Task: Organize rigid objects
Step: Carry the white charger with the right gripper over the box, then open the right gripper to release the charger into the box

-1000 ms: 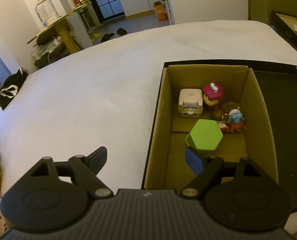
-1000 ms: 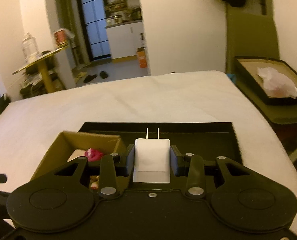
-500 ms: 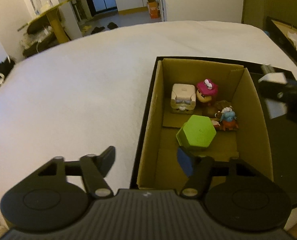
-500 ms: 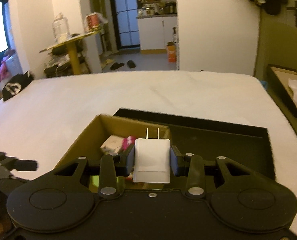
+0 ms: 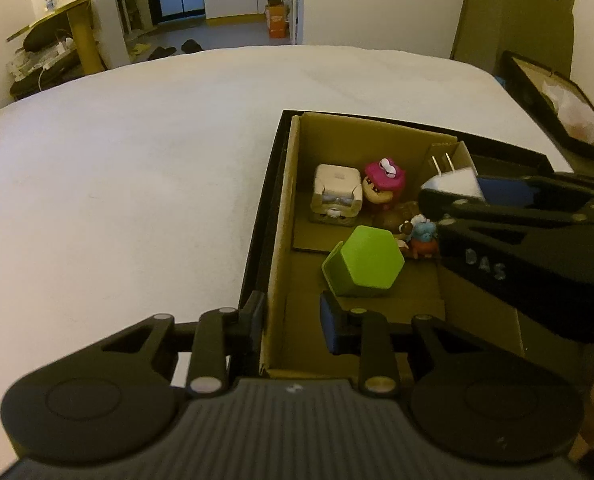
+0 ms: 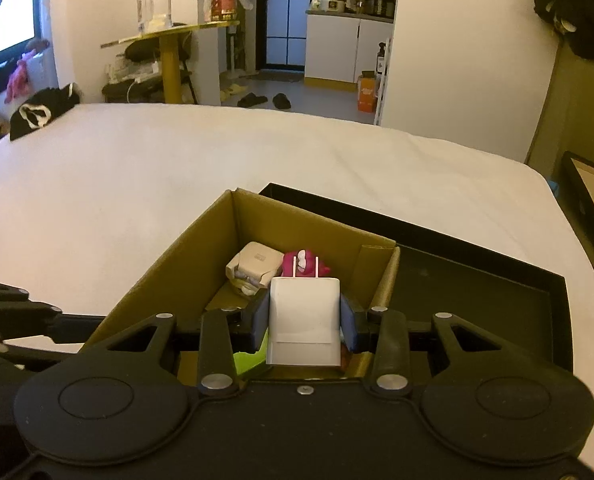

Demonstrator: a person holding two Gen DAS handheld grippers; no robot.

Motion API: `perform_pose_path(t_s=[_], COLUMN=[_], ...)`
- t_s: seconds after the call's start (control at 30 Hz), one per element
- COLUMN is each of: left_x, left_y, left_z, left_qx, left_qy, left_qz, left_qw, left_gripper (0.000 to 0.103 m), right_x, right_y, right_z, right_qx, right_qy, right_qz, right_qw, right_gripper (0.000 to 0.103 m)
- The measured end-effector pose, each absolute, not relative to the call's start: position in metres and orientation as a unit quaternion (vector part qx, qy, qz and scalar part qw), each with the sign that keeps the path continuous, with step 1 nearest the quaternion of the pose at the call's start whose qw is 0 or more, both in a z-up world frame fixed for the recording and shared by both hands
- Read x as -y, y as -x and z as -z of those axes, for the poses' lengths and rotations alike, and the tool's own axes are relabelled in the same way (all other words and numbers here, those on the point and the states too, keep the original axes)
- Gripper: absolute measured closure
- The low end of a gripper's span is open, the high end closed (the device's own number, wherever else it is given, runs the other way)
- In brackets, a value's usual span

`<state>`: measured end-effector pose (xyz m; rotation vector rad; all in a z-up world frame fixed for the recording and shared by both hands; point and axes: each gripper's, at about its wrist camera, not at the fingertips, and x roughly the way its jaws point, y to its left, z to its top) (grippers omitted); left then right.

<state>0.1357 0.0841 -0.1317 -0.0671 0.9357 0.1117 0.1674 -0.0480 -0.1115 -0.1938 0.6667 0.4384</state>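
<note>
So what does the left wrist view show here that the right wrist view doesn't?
Only the left wrist view shows the whole green hexagonal block and the small blue and orange figure on the box floor, plus the left gripper, its jaws closing astride the cardboard box's left wall.

Only the right wrist view shows the right gripper from behind, its pads clamped on the white charger, and the black tray's bare floor.

Both show the box, the charger over it, the beige cube toy and the pink-hatted figure.
</note>
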Motion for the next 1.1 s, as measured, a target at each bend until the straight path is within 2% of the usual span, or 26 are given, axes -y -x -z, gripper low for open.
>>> perform_pose_path(t_s=[0.13, 0.53, 1.1], left_x=[-0.087, -0.095, -0.096], left_y=[-0.137, -0.139, -0.133], left_z=[0.135, 0.132, 0.089], left_qx=[-0.453, -0.456, -0.457], left_qy=[0.042, 0.062, 0.056], left_qz=[-0.05, -0.057, -0.08], left_qw=[0.889, 0.886, 0.884], left_gripper=[0.075, 0.075, 0.072], right_x=[0.039, 0.062, 0.092], right_y=[-0.166, -0.145, -0.135], right_z=[0.113, 0.102, 0.084], right_qx=[-0.324, -0.337, -0.405], right_qy=[0.119, 0.103, 0.026], right_qz=[-0.209, -0.207, -0.196], right_qw=[0.915, 0.913, 0.893], right_gripper=[0.065, 0.065, 0.06])
